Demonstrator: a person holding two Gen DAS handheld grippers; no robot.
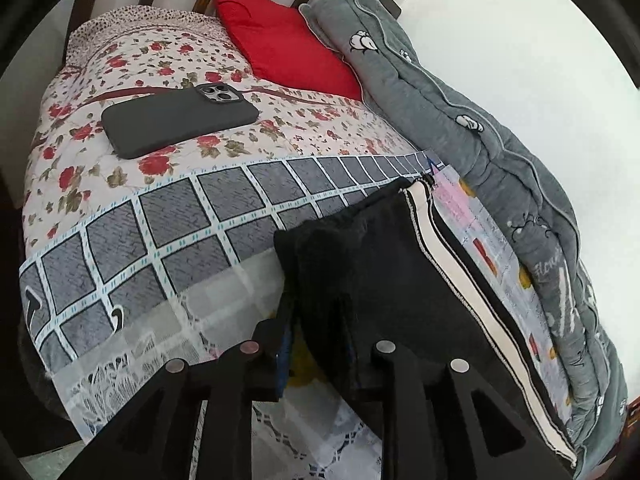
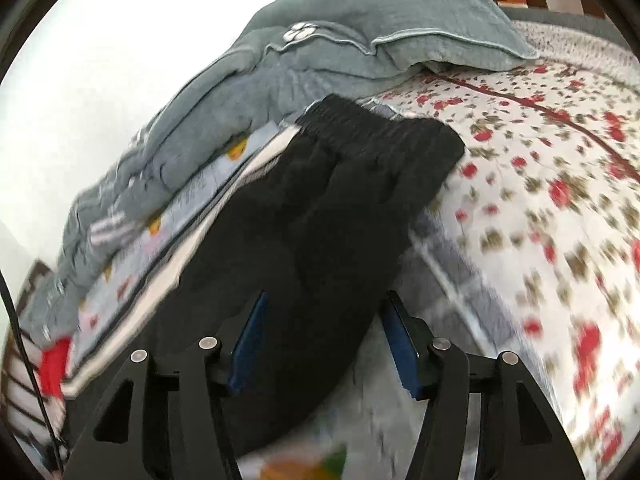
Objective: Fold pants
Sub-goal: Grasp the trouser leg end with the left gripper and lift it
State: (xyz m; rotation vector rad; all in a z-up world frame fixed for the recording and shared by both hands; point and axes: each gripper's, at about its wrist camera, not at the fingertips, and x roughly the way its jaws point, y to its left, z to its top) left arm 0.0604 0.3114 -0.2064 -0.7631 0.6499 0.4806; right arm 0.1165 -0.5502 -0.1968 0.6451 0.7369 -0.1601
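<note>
Black pants [image 2: 320,216] btwn open right gripper [image 2: 326,344] jaws, floral bedspread [image 2: 540,200] alongside.

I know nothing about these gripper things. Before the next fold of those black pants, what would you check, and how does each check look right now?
1. Left gripper open around the pants edge: ok.
2. Right gripper open, pants between its fingers: ok.
3. Phone away from the pants: ok.
4. Red pillow out of the way: ok.
5. Pants lying flat: cannot tell, right view blurred.
</note>
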